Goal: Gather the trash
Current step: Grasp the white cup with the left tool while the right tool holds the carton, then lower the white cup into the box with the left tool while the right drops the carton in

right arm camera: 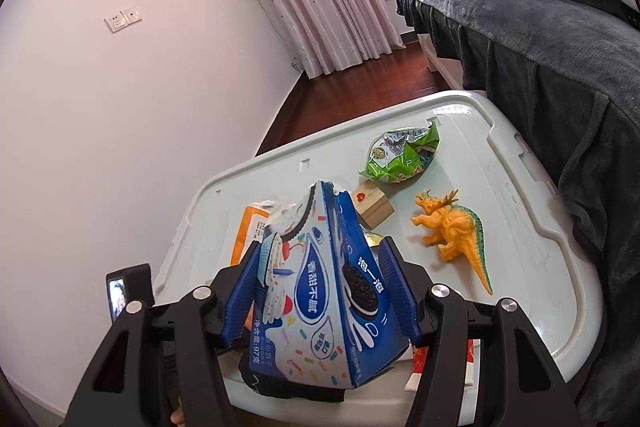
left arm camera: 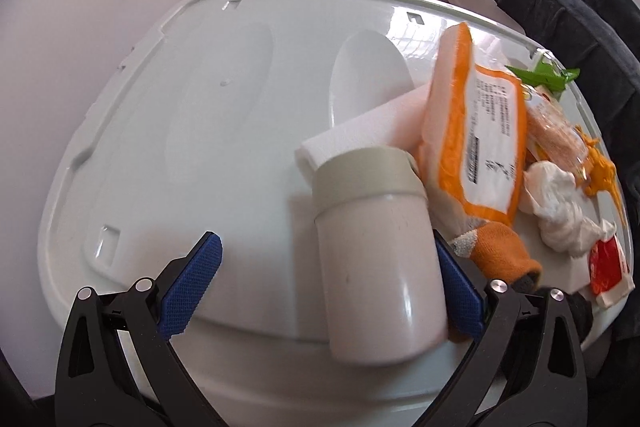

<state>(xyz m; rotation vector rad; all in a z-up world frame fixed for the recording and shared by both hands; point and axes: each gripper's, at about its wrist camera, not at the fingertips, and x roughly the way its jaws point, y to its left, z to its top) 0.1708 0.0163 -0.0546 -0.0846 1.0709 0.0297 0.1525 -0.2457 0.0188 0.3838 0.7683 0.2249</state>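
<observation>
Currently right tool (right arm camera: 320, 291) clamped on blue crushed Oreo cookie box (right arm camera: 324, 295), held above white plastic counter (right arm camera: 520, 267). Left tool (left arm camera: 328, 291) spread wide around white cylindrical cup (left arm camera: 376, 267), apparently touching one pad only.

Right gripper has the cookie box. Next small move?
Probably lift the cookie box clear of the lid toward the trash: the right gripper grips it on both sides. The green wrapper is untouched.
</observation>
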